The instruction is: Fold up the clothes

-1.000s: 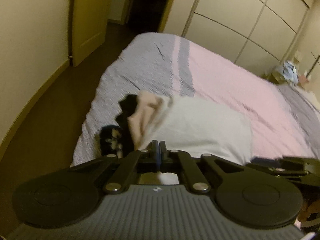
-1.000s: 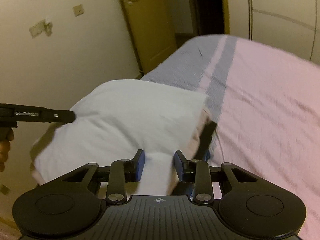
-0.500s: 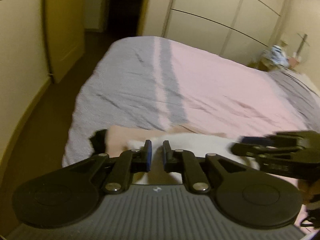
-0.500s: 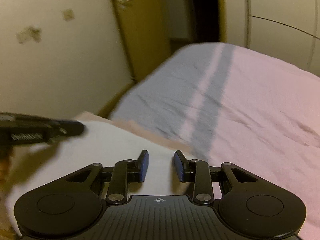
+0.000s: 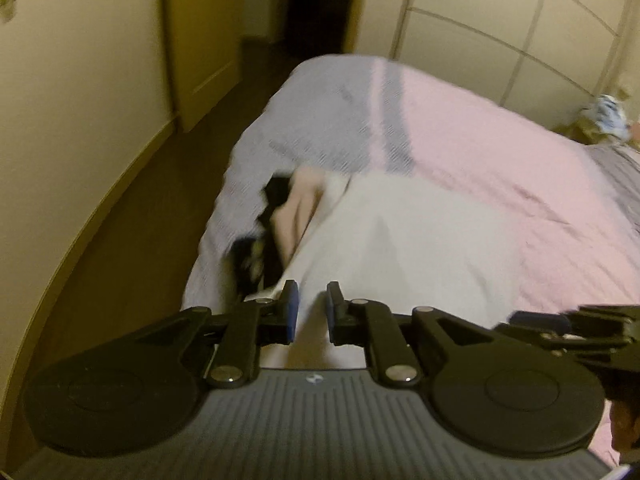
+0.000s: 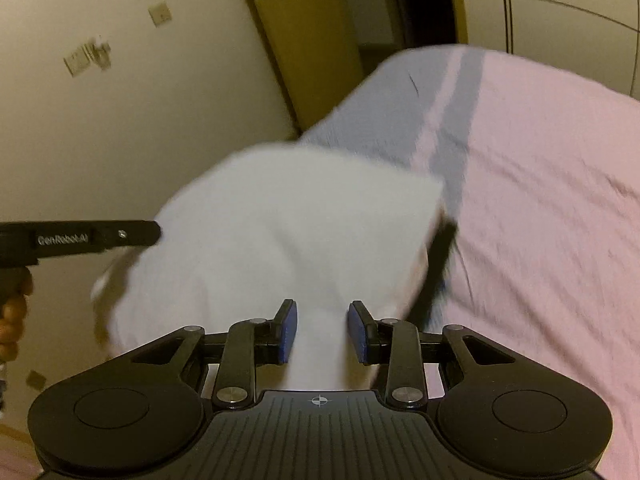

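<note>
White cloth (image 5: 404, 240), one folded piece, lies on the near corner of the bed (image 5: 500, 168), on top of a small heap of other clothes. Two other pieces show from under its left edge in the left wrist view: a pale peach garment (image 5: 298, 208) just beside the white fold, and a black garment (image 5: 256, 248) farther out toward the bed's edge. In the right wrist view the black piece (image 6: 438, 264) sticks out from under the white cloth (image 6: 288, 232) on its right side.

Both grippers hang low over the near edge of the white cloth. The left gripper (image 5: 310, 312) has a narrow gap between its jaws; white cloth fills the gap in the view, but the blue pads do not seem to press on it, so it looks released. The right gripper (image 6: 318, 332) has its jaws moderately apart, with a strip of the white cloth running up between them; whether the pads pinch it cannot be told. A hand (image 6: 12, 320) holding the left gripper shows to the left of the cloth in the right wrist view.

Beyond the cloth the bed cover is pink, with a grey part and one darker grey stripe (image 5: 394, 128) toward the far left. Left of the bed runs dark floor (image 5: 132, 216), then a cream wall (image 5: 72, 92) and one door (image 5: 200, 28). Behind the bed stands a panelled wardrobe (image 5: 500, 20).
</note>
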Demonstrator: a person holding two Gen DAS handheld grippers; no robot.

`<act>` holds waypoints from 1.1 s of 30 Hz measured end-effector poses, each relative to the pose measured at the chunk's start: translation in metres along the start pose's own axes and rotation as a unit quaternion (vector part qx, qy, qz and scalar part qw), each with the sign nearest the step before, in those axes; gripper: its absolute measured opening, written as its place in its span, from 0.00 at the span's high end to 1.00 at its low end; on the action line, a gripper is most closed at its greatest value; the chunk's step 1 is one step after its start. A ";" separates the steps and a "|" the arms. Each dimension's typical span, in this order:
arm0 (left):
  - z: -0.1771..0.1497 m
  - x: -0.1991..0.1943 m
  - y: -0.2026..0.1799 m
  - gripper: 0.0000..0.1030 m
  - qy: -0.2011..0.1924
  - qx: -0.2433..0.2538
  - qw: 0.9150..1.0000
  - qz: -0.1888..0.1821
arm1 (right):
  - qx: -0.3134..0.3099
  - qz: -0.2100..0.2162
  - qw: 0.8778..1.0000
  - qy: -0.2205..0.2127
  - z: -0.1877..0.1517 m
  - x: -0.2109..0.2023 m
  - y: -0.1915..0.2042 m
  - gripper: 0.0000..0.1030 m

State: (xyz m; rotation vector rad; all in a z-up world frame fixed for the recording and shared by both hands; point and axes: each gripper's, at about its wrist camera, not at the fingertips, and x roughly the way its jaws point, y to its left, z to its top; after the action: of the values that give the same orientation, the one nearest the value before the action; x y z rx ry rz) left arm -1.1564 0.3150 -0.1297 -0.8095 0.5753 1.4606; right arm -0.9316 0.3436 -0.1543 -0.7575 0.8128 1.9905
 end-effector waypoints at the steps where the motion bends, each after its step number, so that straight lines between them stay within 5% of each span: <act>1: -0.005 -0.008 0.000 0.89 0.007 -0.013 1.000 0.005 | -0.004 -0.004 1.000 0.013 -0.006 -0.006 0.002 0.68; 7: -0.024 -0.052 -0.015 0.78 0.048 -0.046 0.997 0.028 | -0.015 -0.036 0.996 0.079 -0.026 -0.039 0.006 0.68; 11: -0.030 -0.080 -0.035 0.71 0.042 -0.037 0.997 0.046 | -0.004 -0.027 0.998 0.056 -0.030 -0.065 0.013 0.67; 15: -0.032 -0.105 -0.055 0.67 0.035 -0.021 0.997 0.071 | 0.003 -0.027 0.999 0.046 -0.034 -0.086 0.023 0.50; 33: -0.064 -0.134 -0.091 0.63 0.037 0.022 0.990 0.134 | -0.005 -0.038 0.999 0.025 -0.057 -0.135 0.044 0.42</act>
State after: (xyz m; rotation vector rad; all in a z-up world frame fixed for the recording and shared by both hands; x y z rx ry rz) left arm -1.0649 0.1865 -0.0543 -0.7770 0.7935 1.6608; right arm -0.8943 0.2167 -0.0761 -0.8348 0.7933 1.9154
